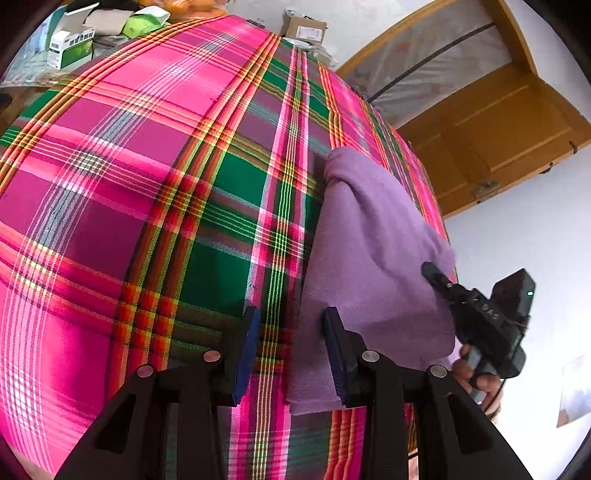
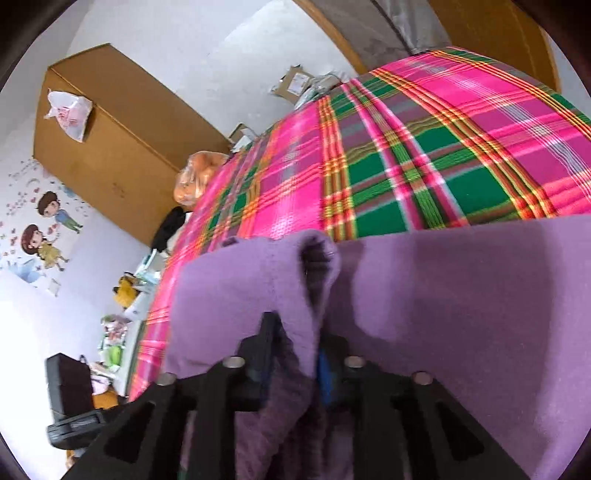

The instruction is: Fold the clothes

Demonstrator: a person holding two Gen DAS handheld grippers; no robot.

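Note:
A purple cloth [image 1: 373, 251] lies along the right side of a pink and green plaid bedspread [image 1: 155, 192]. My left gripper [image 1: 291, 354] is open just above the bedspread, and the cloth's near left edge reaches in between its fingers. In the left wrist view a hand holds my right gripper [image 1: 437, 277] at the cloth's right edge. In the right wrist view my right gripper [image 2: 295, 354] is shut on a raised fold of the purple cloth [image 2: 461, 288], which bunches up between the pads and covers the lower half of the view.
Small cartons [image 1: 70, 44] and a cardboard box [image 1: 303, 29] sit beyond the far end of the bed. A wooden door [image 1: 498, 122] stands to the right. A tall brown cabinet [image 2: 110, 140], an orange bag [image 2: 195, 177] and clutter line the bed's other side.

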